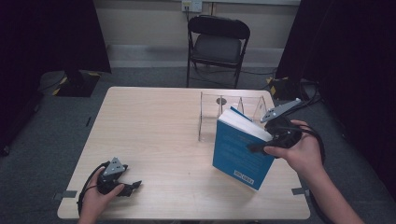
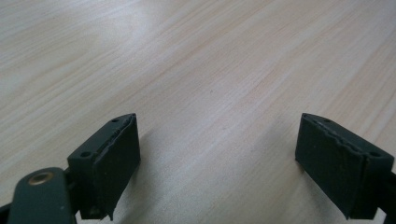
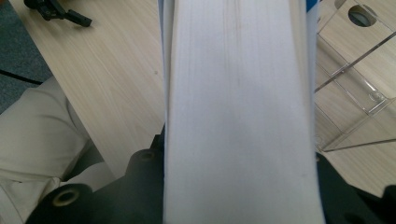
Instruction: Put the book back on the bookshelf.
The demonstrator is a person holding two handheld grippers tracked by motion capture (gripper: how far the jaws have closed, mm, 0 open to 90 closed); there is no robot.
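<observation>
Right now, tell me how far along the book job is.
Done: the blue book is picked up, clamped across its page block by the right gripper and held tilted above the table. In hand: carrying it beside the clear acrylic rack. Left: setting it into the rack, probably. The left gripper rests open on the table.

1. A light wooden table [image 1: 154,135] is set on grey carpet [image 1: 46,140].
2. A black folding chair [image 1: 217,43] is placed behind the table, facing it.
3. A pale wall [image 1: 144,23] is seen at the back, with a white socket [image 1: 192,4] mounted on it.
4. Dark curtains [image 1: 46,32] are hung at both sides.
5. Yellow-and-black tape [image 1: 60,84] is stuck on a stand base [image 1: 70,83] at left.
6. Cables [image 1: 254,72] are trailed across the floor near the chair.
</observation>
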